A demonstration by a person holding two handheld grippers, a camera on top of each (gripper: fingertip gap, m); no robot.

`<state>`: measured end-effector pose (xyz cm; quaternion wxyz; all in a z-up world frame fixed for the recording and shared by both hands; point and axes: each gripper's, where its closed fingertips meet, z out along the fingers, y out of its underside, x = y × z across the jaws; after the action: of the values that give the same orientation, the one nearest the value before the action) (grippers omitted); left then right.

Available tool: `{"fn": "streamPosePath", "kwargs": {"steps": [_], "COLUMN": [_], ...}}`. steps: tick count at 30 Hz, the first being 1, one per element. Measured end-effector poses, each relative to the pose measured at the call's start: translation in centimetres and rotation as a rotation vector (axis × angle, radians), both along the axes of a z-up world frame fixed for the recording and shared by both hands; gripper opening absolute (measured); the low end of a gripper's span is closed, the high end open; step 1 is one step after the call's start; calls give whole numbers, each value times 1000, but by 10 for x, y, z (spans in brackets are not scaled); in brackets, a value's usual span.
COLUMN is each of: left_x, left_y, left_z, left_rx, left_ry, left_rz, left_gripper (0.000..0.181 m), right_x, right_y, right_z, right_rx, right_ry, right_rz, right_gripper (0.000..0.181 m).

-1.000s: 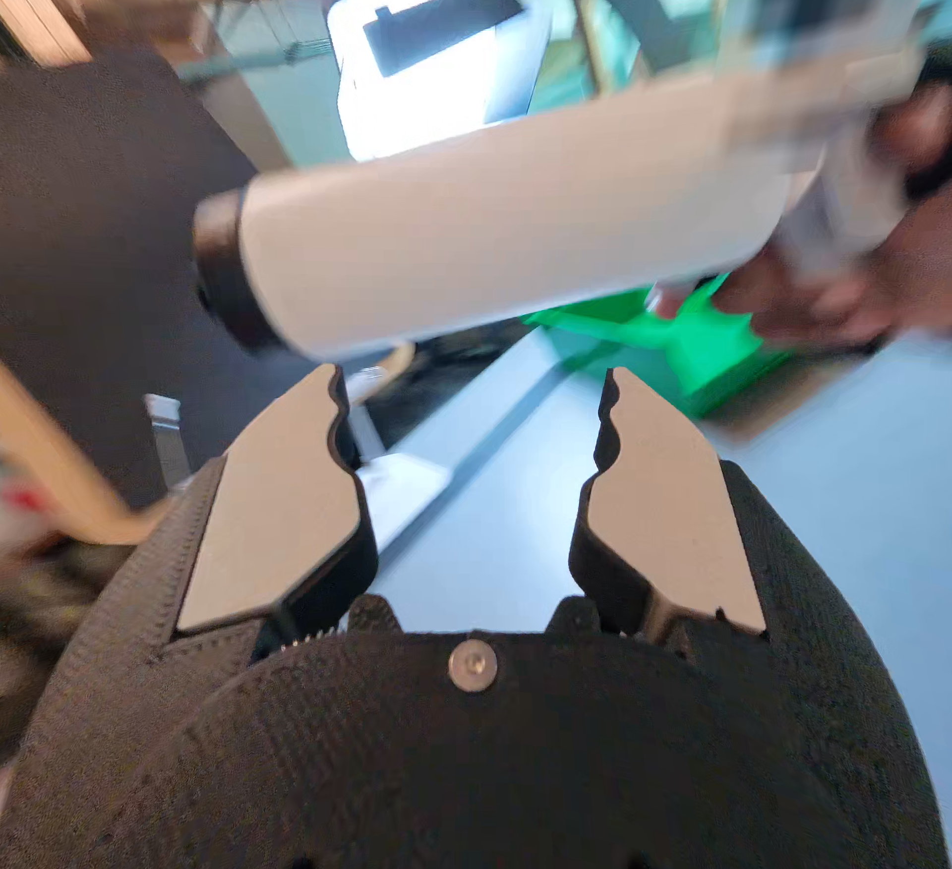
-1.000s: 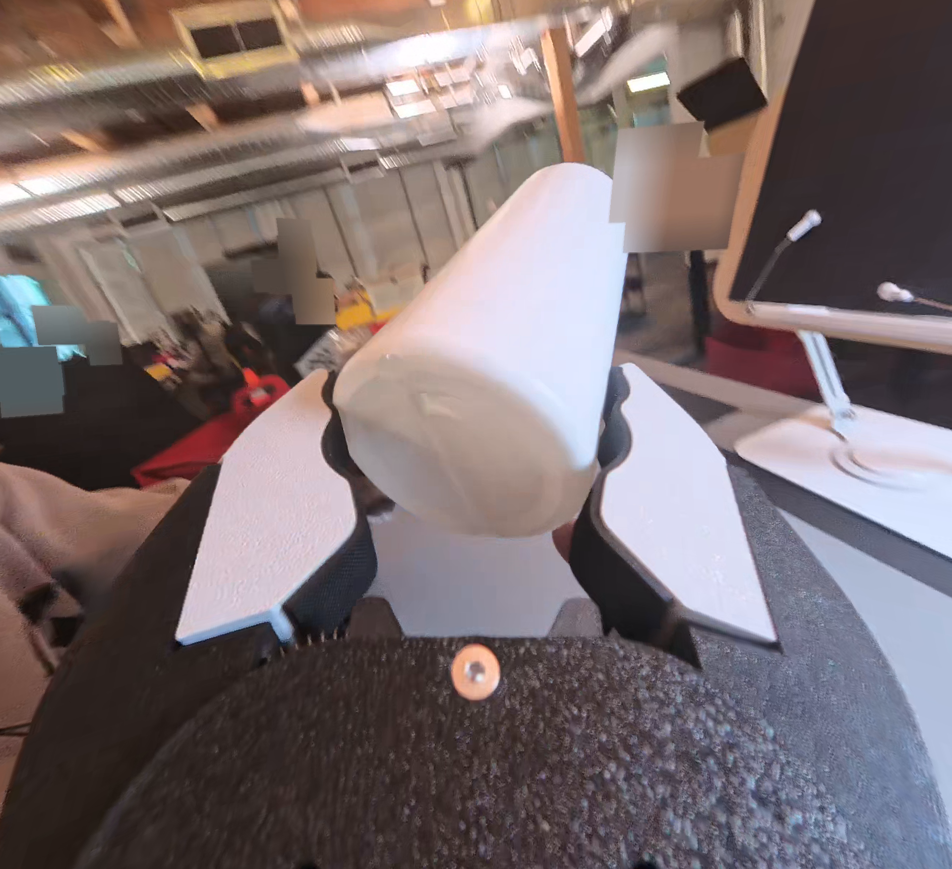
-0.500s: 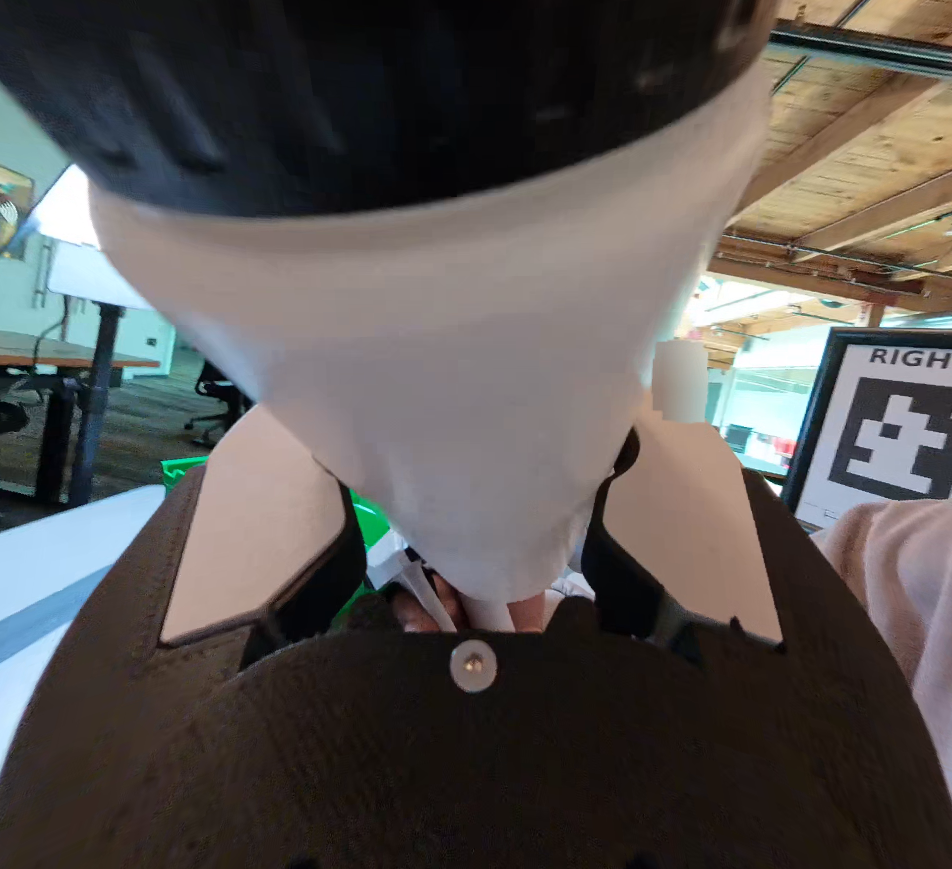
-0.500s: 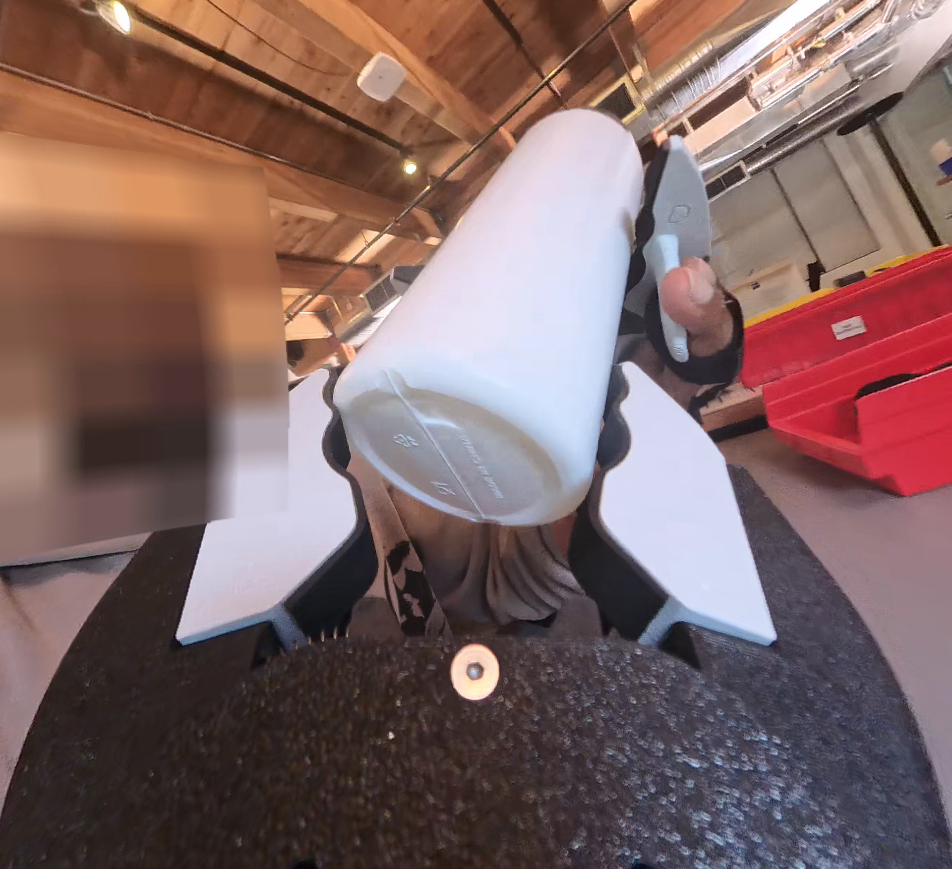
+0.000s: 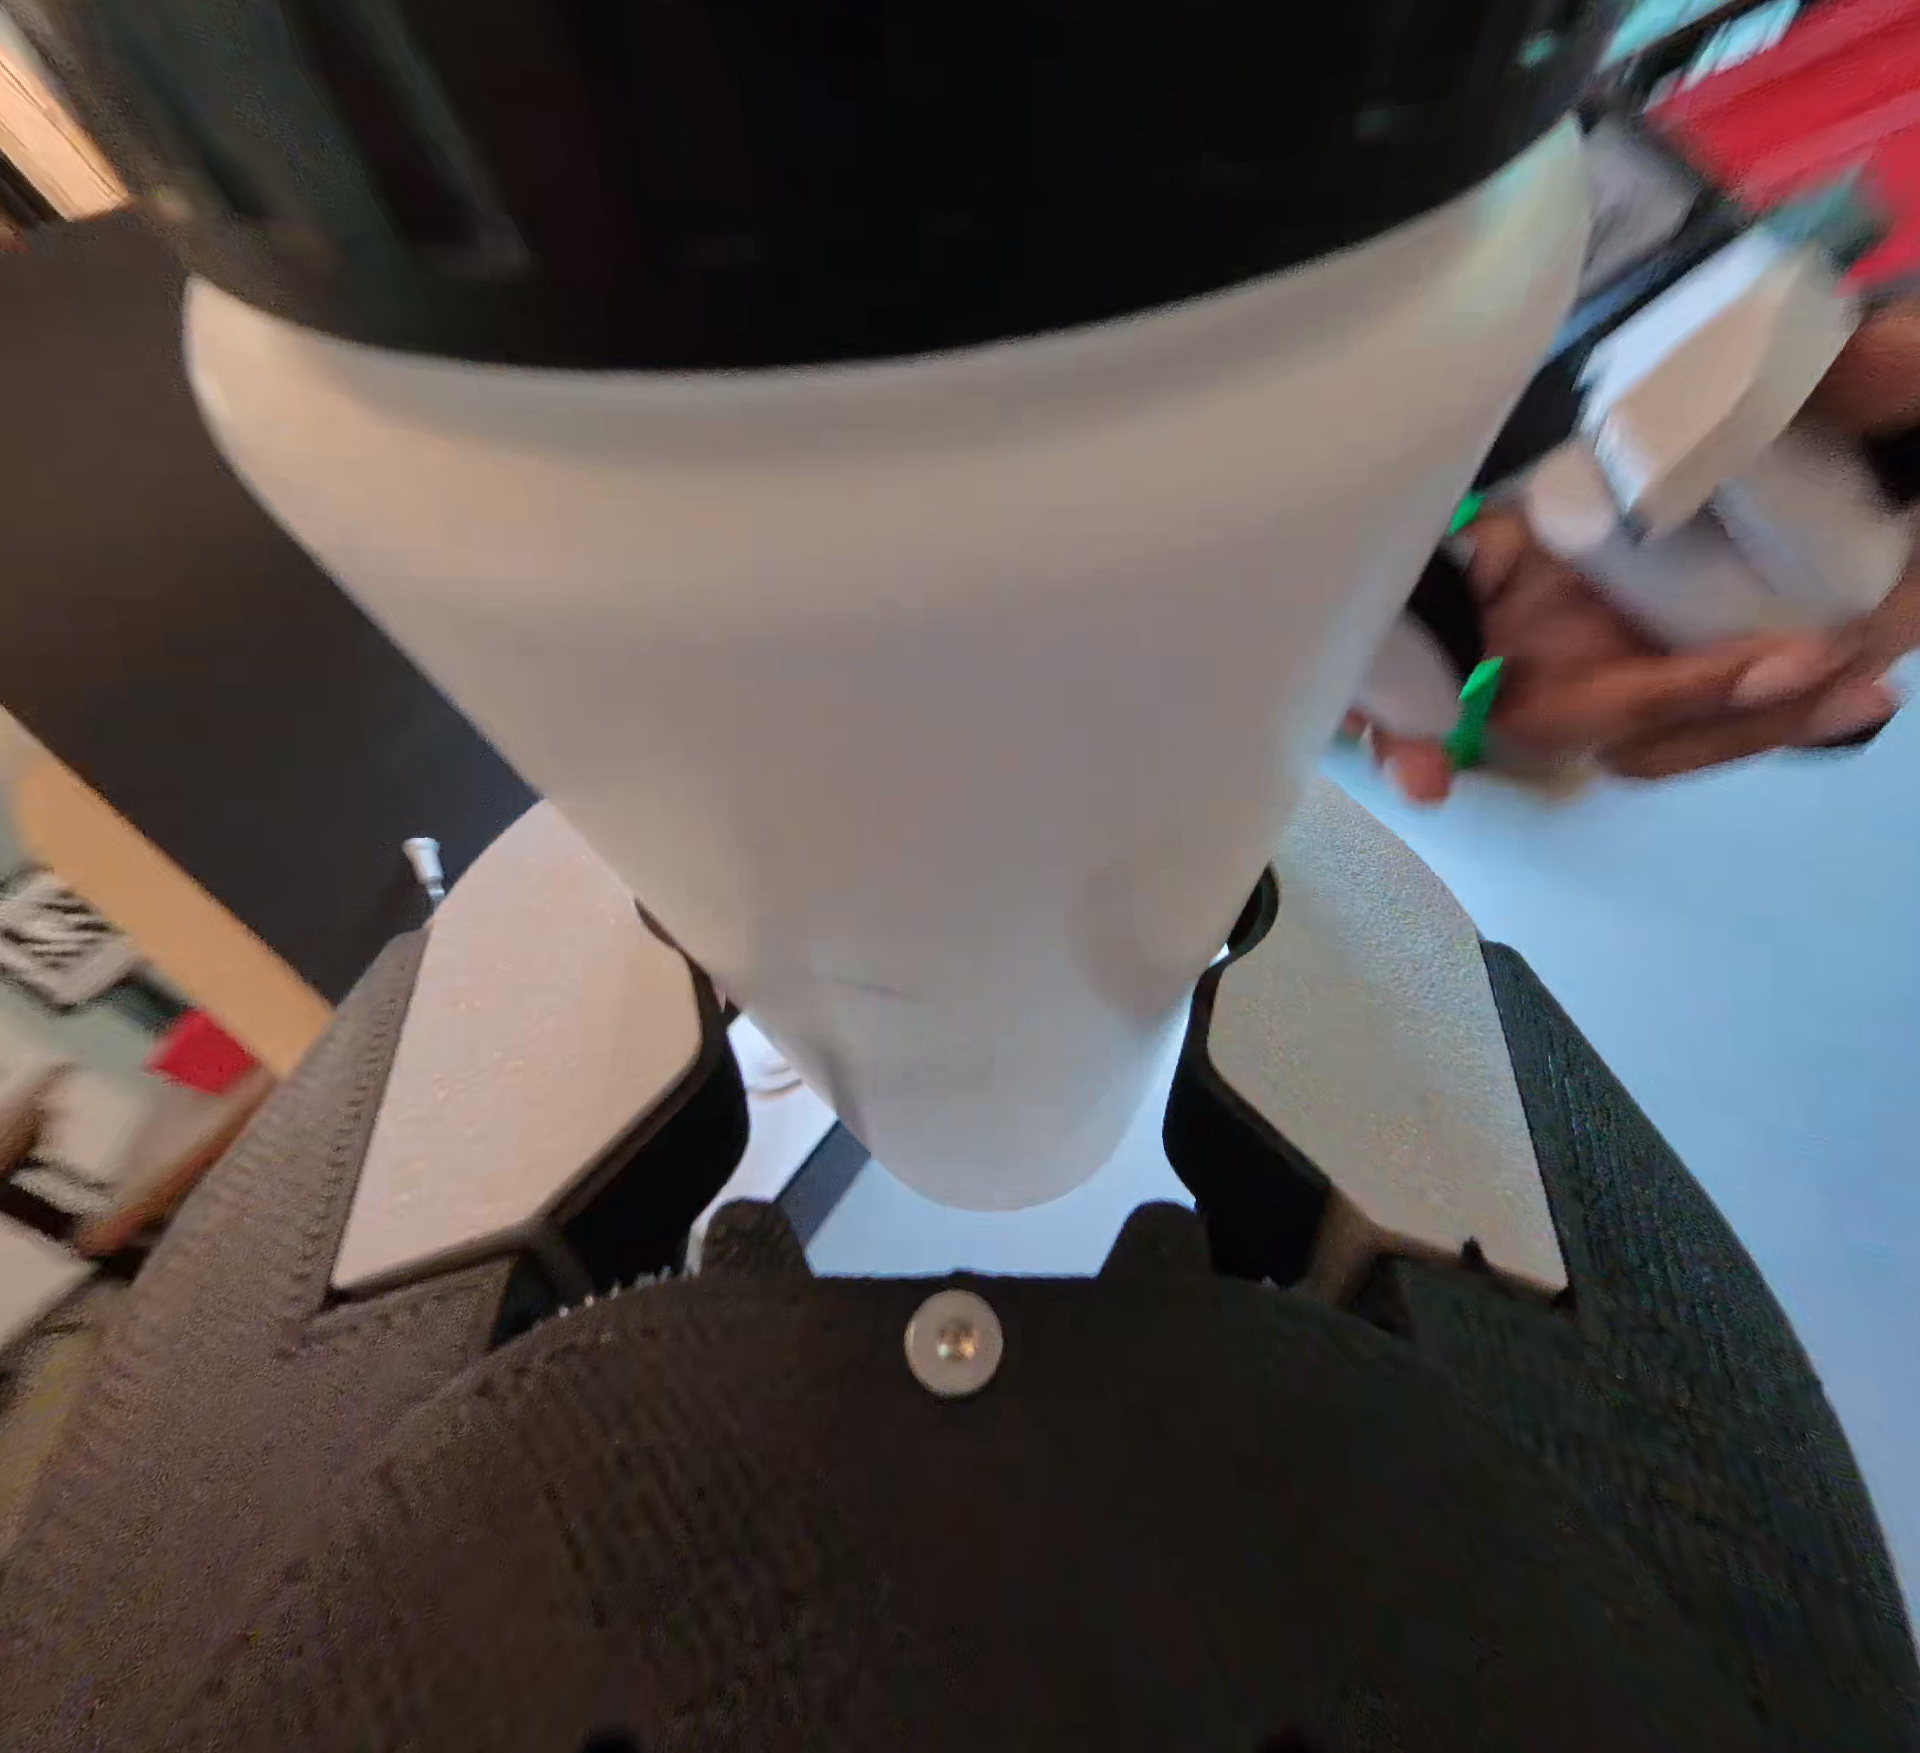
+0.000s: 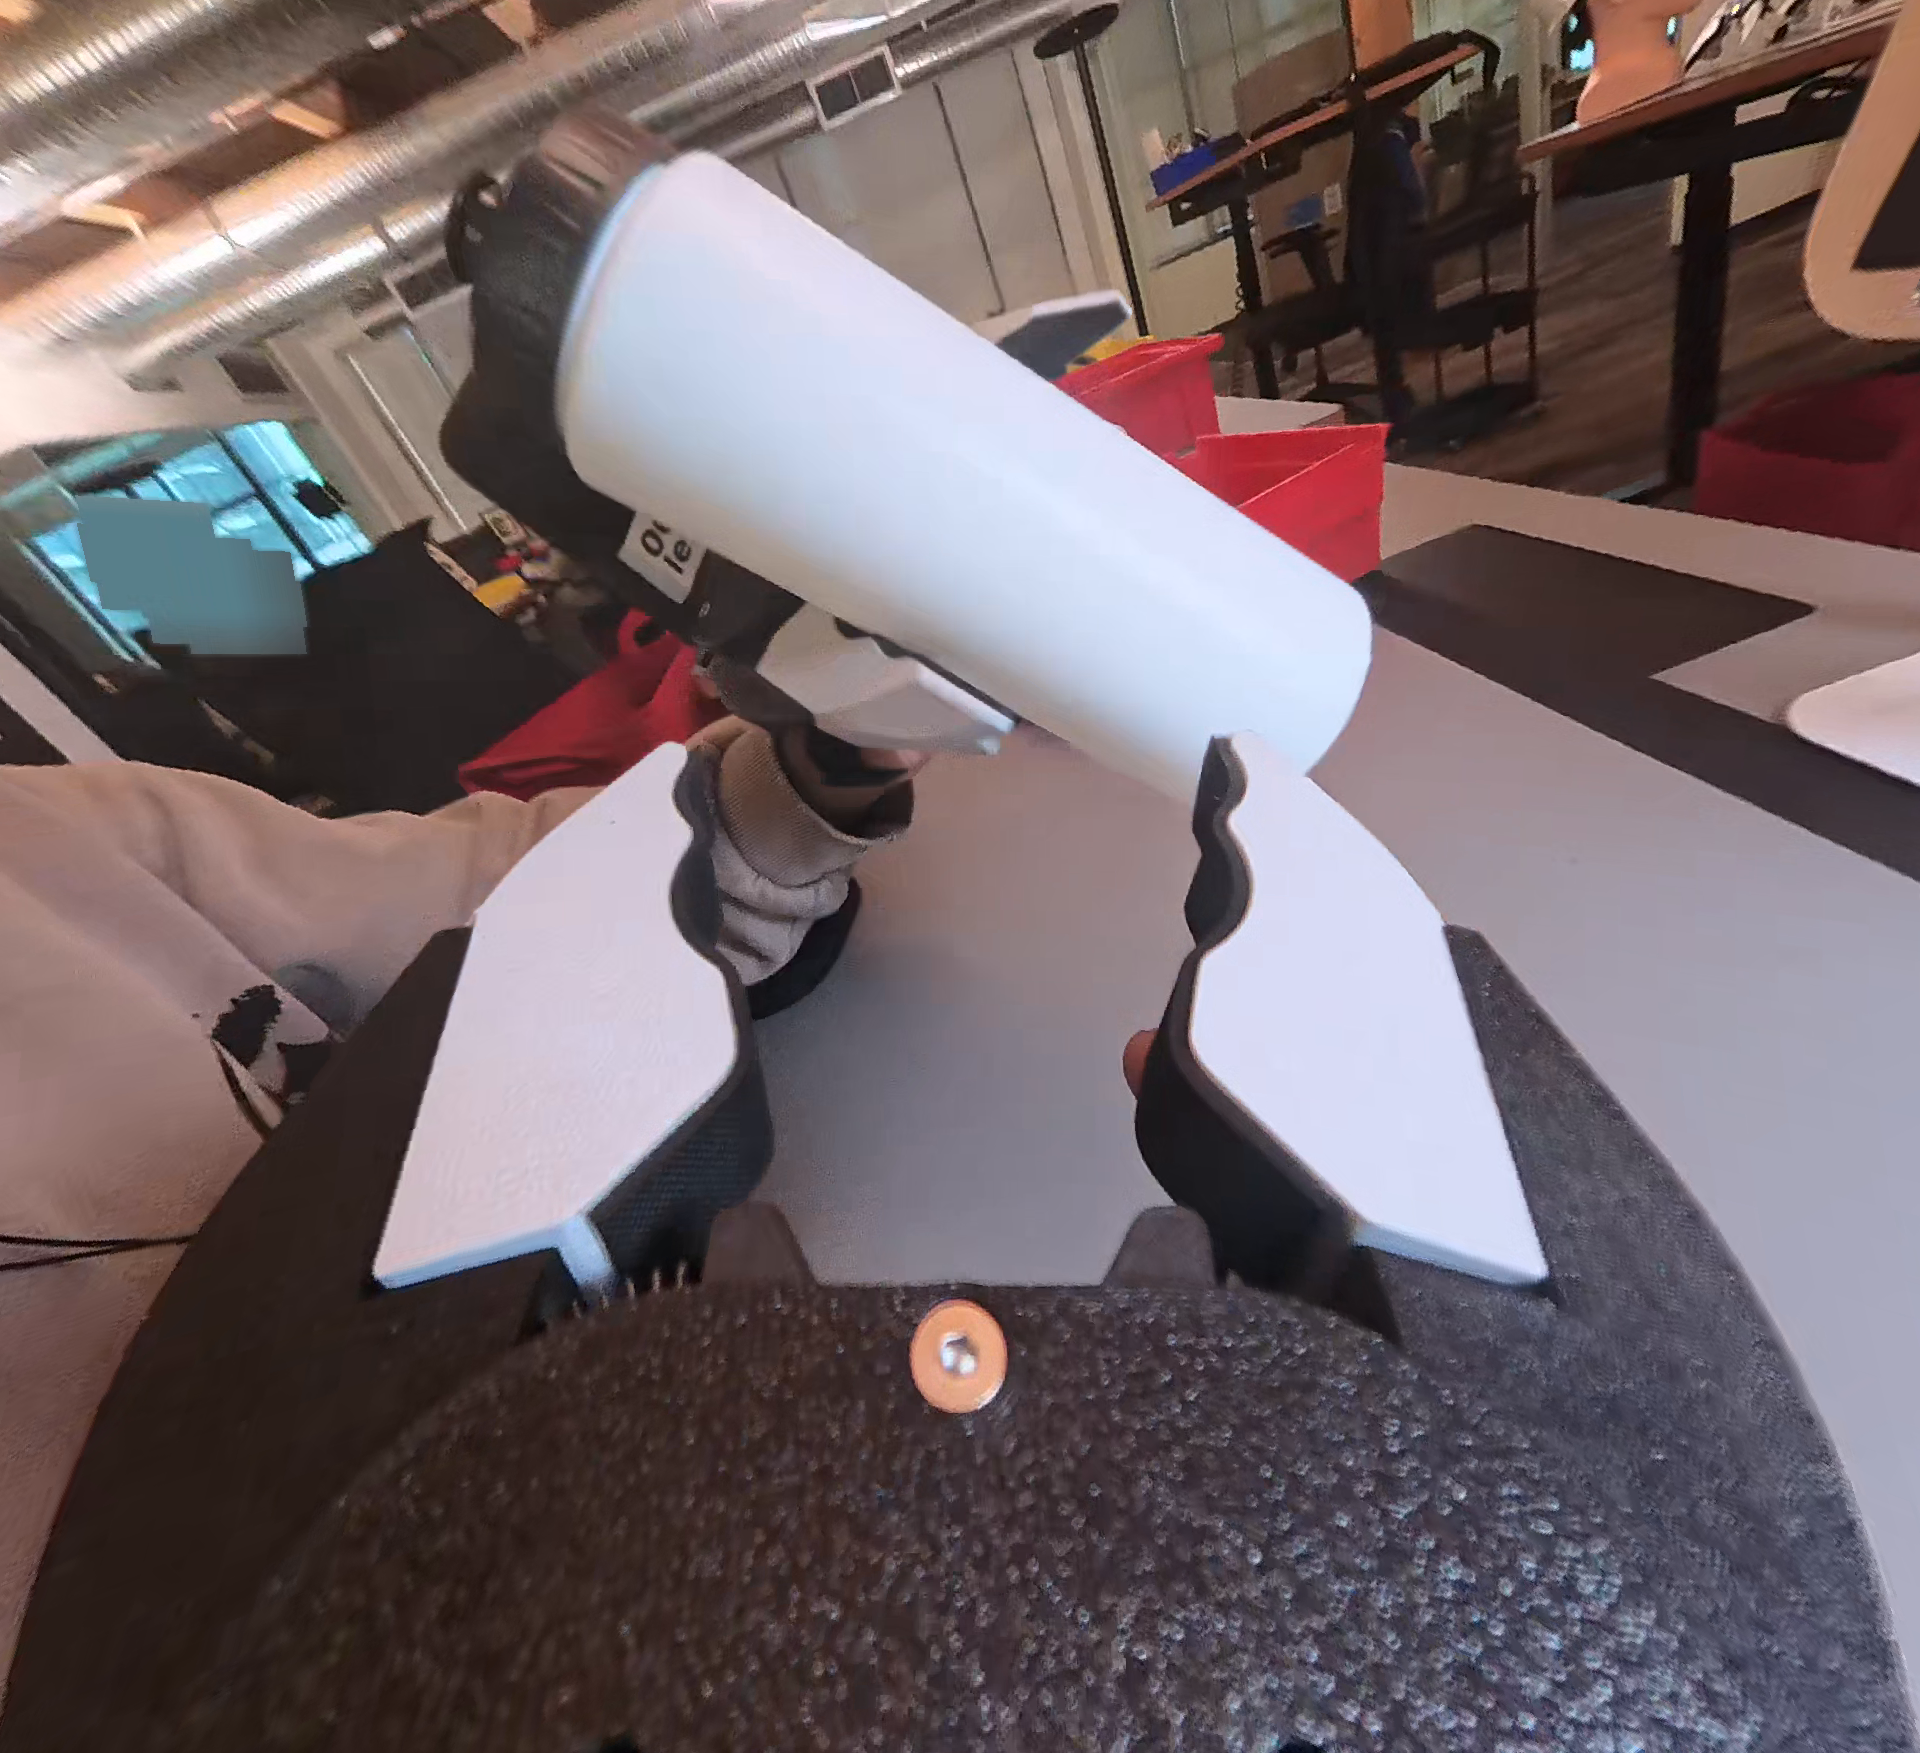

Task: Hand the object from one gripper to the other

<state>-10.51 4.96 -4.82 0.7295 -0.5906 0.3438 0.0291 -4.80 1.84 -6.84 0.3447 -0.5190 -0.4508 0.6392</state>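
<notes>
Since half a second ago our right gripper (image 6: 956, 882) has let go: its jaws are now spread and empty, backed off from the white bottle (image 6: 935, 519) they pinched before. We now hold the bottle (image 5: 862, 664) in the left gripper (image 5: 956, 997), jaws pressed on its white body with the black cap end far from the camera, aloft over the grey desk (image 6: 1507, 924). We judge the handover essentially done; only drawing the right gripper fully clear remains.
</notes>
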Motion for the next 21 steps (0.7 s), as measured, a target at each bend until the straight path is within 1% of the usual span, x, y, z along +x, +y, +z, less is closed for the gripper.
{"fn": "streamPosePath", "kwargs": {"steps": [3, 5, 9, 13, 15, 17, 21], "left_x": [-1, 2, 12, 20, 20, 20, 18], "left_y": [8, 10, 9, 5, 4, 4, 5], "left_z": [-17, -25, -31, -30, -30, -31, -36], "left_rx": [56, 91, 134, 196, 229, 258, 299], "left_ry": [213, 329, 414, 479, 534, 587, 678], "left_rz": [109, 151, 159, 164, 185, 203, 231], "left_gripper": [103, 103, 103, 104, 104, 104, 104], "right_x": [4, 6, 6, 7, 9, 12, 8], "right_y": [-1, -3, 2, 0, -3, -5, -14], "right_z": [3, 6, -1, -3, 1, 3, -9], "right_rx": [77, 25, -36, -218, -300, -353, -403], "right_ry": [-38, -44, -79, -47, -20, -11, -108], "right_rz": [-31, -10, 2, 112, 181, 225, 268], "right_gripper": [88, 85, 83, 85, 86, 88, 92]}}
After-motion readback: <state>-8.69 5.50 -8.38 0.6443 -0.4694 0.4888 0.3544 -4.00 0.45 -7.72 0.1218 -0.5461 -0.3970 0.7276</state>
